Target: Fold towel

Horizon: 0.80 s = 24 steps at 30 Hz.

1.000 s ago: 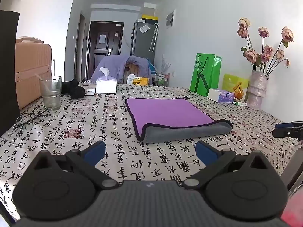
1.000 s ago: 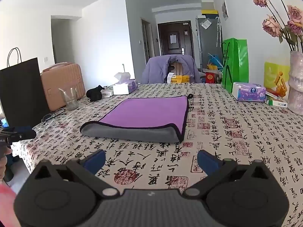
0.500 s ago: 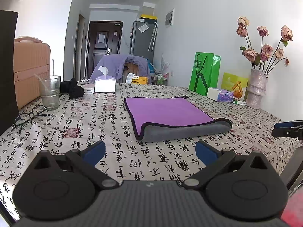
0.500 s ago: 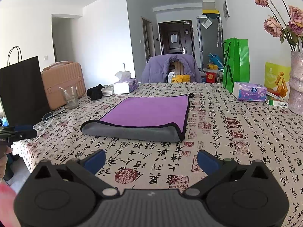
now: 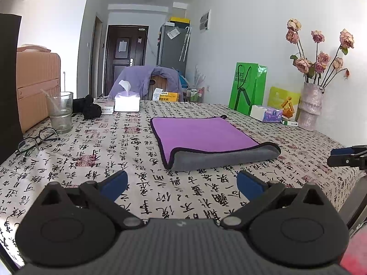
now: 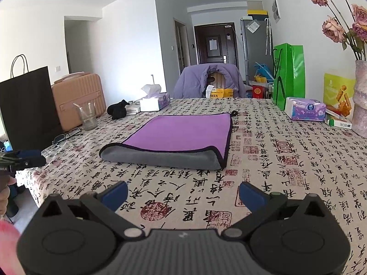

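A purple towel with a grey underside (image 5: 204,135) lies folded flat on the table, its rolled fold edge toward me; it also shows in the right wrist view (image 6: 181,135). My left gripper (image 5: 181,184) is open and empty, above the table in front of the towel's fold. My right gripper (image 6: 183,192) is open and empty, also short of the fold. Each gripper's tip shows at the edge of the other's view: the right gripper's (image 5: 346,157), the left gripper's (image 6: 25,159).
The table wears a calligraphy-print cloth (image 5: 114,155). On it stand a glass (image 5: 60,112), spectacles (image 5: 36,141), a tissue box (image 5: 127,100), a black cloth lump (image 5: 89,107), a green bag (image 5: 247,88), a tissue pack (image 5: 267,113) and a vase of roses (image 5: 310,107).
Both grippers have drifted slightly back and lower; the towel lies as before. Both grippers stay open.
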Motion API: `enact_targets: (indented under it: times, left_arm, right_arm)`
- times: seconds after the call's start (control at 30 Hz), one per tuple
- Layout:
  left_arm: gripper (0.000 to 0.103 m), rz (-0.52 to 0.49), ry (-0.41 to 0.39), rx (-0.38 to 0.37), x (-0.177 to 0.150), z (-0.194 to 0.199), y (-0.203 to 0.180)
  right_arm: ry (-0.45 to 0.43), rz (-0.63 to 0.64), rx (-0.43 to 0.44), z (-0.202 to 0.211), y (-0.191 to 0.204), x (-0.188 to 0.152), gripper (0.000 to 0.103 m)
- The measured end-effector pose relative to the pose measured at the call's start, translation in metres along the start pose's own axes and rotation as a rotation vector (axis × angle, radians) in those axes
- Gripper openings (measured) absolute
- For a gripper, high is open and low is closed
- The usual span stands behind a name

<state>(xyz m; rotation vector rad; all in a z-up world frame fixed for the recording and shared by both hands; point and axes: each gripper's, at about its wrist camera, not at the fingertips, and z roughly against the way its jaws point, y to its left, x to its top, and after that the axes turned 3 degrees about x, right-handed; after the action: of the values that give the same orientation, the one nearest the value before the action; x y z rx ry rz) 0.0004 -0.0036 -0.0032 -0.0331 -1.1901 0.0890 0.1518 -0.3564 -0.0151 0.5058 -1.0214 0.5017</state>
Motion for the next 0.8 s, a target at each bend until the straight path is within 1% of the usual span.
enact_targets:
  times: [0.8]
  left_arm:
    - [0.103,-0.011,0.000,-0.009,0.0006,0.0007,-0.0018]
  right_arm:
    - [0.002,0.005,0.003,-0.0011,0.0004,0.0004,0.103]
